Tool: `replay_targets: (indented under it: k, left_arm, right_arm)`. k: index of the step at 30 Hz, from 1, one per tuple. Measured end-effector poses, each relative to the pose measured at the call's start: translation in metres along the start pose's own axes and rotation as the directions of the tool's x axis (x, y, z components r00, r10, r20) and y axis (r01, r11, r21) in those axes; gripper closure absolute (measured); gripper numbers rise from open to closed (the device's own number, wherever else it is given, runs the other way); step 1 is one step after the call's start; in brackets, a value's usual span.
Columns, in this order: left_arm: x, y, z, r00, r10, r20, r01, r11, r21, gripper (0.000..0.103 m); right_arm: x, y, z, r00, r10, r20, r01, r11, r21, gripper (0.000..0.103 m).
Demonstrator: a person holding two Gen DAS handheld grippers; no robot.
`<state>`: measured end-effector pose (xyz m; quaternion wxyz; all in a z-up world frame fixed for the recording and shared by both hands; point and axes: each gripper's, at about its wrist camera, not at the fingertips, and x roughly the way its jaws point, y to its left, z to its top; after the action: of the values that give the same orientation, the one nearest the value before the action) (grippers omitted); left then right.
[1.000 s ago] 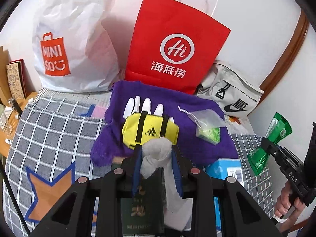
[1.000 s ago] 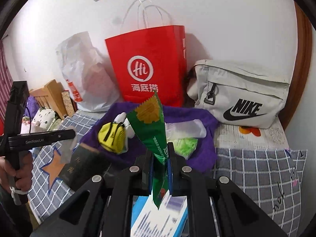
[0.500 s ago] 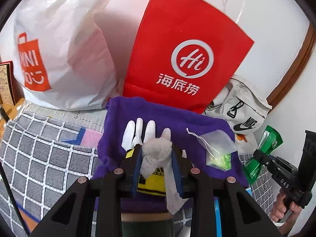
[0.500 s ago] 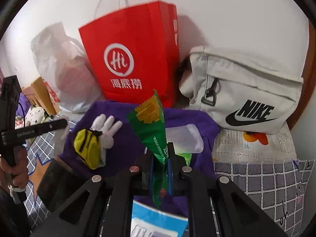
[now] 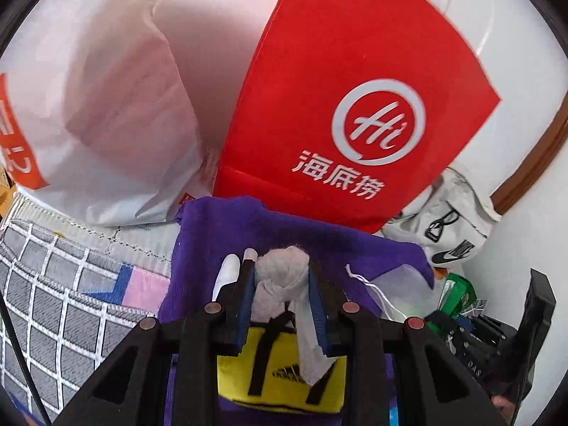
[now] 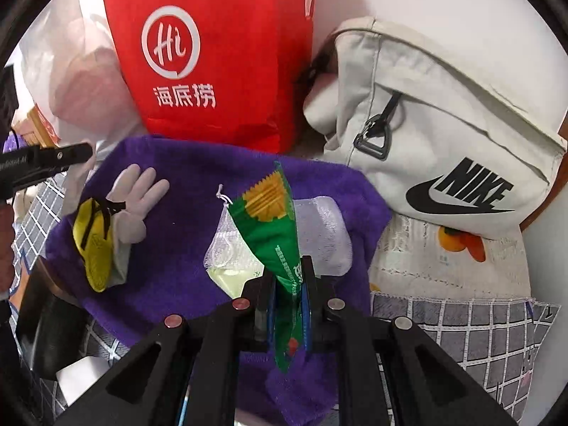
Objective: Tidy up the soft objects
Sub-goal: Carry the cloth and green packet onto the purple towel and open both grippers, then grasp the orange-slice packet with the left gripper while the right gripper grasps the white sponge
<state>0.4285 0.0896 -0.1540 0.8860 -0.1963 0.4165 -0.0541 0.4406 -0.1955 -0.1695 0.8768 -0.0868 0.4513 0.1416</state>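
Checked bedding point(image 6: 461, 323) is spread with a purple towel point(image 6: 184, 184), bags behind.
A white cloth wad point(image 5: 282, 277) is clamped by the left gripper point(image 5: 282, 285) jaws over a yellow pouch point(image 5: 280, 372); a green packet point(image 6: 273, 227) is pinched by the right gripper point(image 6: 288, 277) jaws above a mesh pouch point(image 6: 319, 234); a red bag point(image 6: 220, 53) is stood beyond.

Bedroom: quilted bedspread point(image 5: 64, 284), shopping bags point(image 5: 348, 106).

A red paper bag point(image 6: 213, 56) stands against the far white wall point(image 6: 443, 3), with a white plastic bag point(image 5: 103, 99) to its left. A grey checked bedsheet point(image 5: 60, 291) covers the near left.
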Motion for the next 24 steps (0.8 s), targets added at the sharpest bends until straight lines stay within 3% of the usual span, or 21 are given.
replay_targets:
  k: [8, 12, 15, 17, 20, 24]
  left_arm:
    - [0.03, 0.009, 0.0, 0.997, -0.015, -0.082, 0.01, 0.999, -0.052, 0.074]
    - [0.034, 0.006, -0.001, 0.995, -0.011, -0.097, 0.007, 0.999, -0.042, 0.073]
    - [0.035, 0.004, -0.001, 0.994, 0.003, -0.106, -0.006, 1.0, -0.028, 0.064]
    - [0.037, 0.003, -0.001, 0.992, 0.014, -0.127, -0.018, 0.999, -0.029, 0.036]
    - [0.033, 0.0, -0.003, 0.991, 0.031, -0.133, -0.033, 0.999, -0.017, 0.035]
    - [0.022, -0.008, -0.009, 0.991, 0.051, -0.124, -0.049, 0.999, 0.018, 0.035]
  right_arm:
    - [0.015, 0.014, 0.002, 0.998, 0.062, -0.021, -0.063, 0.997, -0.033, 0.078]
    - [0.015, 0.018, 0.001, 0.996, 0.087, -0.017, -0.088, 0.995, -0.044, 0.064]
    - [0.011, 0.021, -0.001, 0.996, 0.092, -0.007, -0.093, 0.994, -0.056, 0.049]
    - [0.009, 0.022, -0.001, 0.996, 0.093, -0.005, -0.093, 0.994, -0.06, 0.039]
    - [0.0, 0.023, -0.002, 0.994, 0.113, 0.014, -0.112, 0.993, -0.049, 0.031]
    - [-0.016, 0.022, -0.006, 0.992, 0.124, 0.031, -0.123, 0.992, -0.02, 0.029]
